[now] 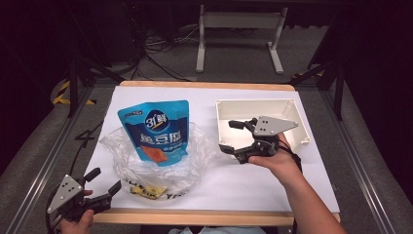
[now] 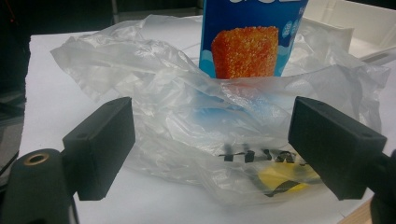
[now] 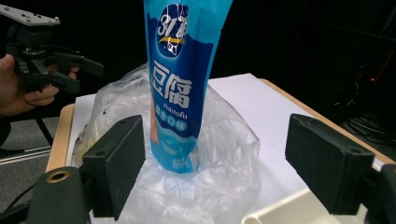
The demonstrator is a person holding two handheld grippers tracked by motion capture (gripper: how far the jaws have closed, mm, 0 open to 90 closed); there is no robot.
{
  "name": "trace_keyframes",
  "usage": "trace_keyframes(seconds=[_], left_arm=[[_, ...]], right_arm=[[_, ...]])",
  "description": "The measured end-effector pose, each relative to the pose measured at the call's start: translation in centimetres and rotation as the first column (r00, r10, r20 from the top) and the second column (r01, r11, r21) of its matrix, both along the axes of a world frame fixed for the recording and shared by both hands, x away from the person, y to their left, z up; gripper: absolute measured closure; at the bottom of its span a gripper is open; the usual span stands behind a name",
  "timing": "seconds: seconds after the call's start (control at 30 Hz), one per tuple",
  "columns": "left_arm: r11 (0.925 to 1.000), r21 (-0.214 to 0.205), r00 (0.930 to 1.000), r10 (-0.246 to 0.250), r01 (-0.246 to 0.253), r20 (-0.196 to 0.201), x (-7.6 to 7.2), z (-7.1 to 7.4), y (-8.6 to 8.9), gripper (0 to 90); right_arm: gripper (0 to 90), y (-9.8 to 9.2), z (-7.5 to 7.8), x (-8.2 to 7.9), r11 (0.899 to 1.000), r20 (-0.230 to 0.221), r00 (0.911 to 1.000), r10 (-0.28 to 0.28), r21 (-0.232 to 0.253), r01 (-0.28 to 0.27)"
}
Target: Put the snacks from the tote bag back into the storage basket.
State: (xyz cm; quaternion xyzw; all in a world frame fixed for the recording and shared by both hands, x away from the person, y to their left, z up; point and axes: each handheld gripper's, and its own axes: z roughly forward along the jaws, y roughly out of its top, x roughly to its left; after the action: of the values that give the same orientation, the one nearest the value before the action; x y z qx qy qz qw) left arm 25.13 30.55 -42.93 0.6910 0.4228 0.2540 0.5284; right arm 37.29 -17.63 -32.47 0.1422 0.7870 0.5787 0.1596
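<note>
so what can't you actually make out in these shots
- Blue pouch: its base is veiled by the crumpled clear plastic bag in the high view; in the left gripper view the frame's top edge cuts off its top.
- Yellow item inside the bag: blurred by plastic folds, so its kind is unreadable.
- Black print on the bag: creased, illegible.
- White bin: the right tool and hand cover part of its floor.

The pouch [image 1: 155,127] was bright blue with an orange square; the bag [image 1: 146,170] was clear plastic with black-and-yellow print; the tray [image 1: 302,127] was cream.
</note>
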Motion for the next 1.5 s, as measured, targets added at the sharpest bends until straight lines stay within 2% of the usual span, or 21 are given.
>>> trace_keyframes(seconds=[0.33,0.57,0.77,0.83,0.9,1.1,1.23,1.37,1.5], left_arm=[[1.0,-0.001,1.0,-0.008,0.008,0.001,0.3,0.0,-0.1,15.5],[0.9999,-0.002,0.9999,-0.015,0.015,0.004,0.5,0.1,-0.1,15.5],[0.9998,0.004,0.9998,-0.019,0.019,0.0,0.6,0.1,-0.2,15.5],[0.9997,-0.002,0.9997,-0.023,0.023,0.006,0.7,0.1,-0.2,15.5],[0.9997,-0.002,0.9997,-0.023,0.023,0.006,0.7,0.1,-0.2,15.5],[0.9998,-0.002,0.9997,-0.022,0.022,0.007,0.7,0.1,-0.1,15.5],[0.9997,0.004,0.9997,-0.023,0.023,0.001,0.7,0.1,-0.1,15.5],[0.9998,-0.006,0.9998,-0.019,0.019,0.008,0.7,0.1,-0.1,15.5],[0.9998,-0.008,0.9998,-0.019,0.02,0.008,0.7,0.1,-0.1,15.5]], right_arm=[[21.0,2.8,0.5,1.1,0.999,0.001,0.9992,0.039,0.009,-0.039],[17.4,4.5,0.8,1.7,0.998,-0.015,0.9987,0.048,0.028,-0.047],[11.1,5.4,0.8,2.4,0.997,-0.056,0.997,0.054,0.053,-0.051],[8.8,5.9,0.7,2.7,0.996,-0.082,0.9944,0.066,0.066,-0.06],[5.7,6.4,0.6,2.8,0.995,-0.077,0.9945,0.07,0.072,-0.064],[4.8,7.7,0.3,3.2,0.997,-0.056,0.9962,0.067,0.043,-0.064],[4.7,8.5,-0.2,3.7,0.998,-0.044,0.998,0.044,0.053,-0.042],[4.7,9.4,-0.8,4.2,0.997,-0.055,0.9969,0.057,0.059,-0.053],[5.0,10.4,-1.7,4.4,0.997,-0.088,0.9929,0.08,0.03,-0.078]])
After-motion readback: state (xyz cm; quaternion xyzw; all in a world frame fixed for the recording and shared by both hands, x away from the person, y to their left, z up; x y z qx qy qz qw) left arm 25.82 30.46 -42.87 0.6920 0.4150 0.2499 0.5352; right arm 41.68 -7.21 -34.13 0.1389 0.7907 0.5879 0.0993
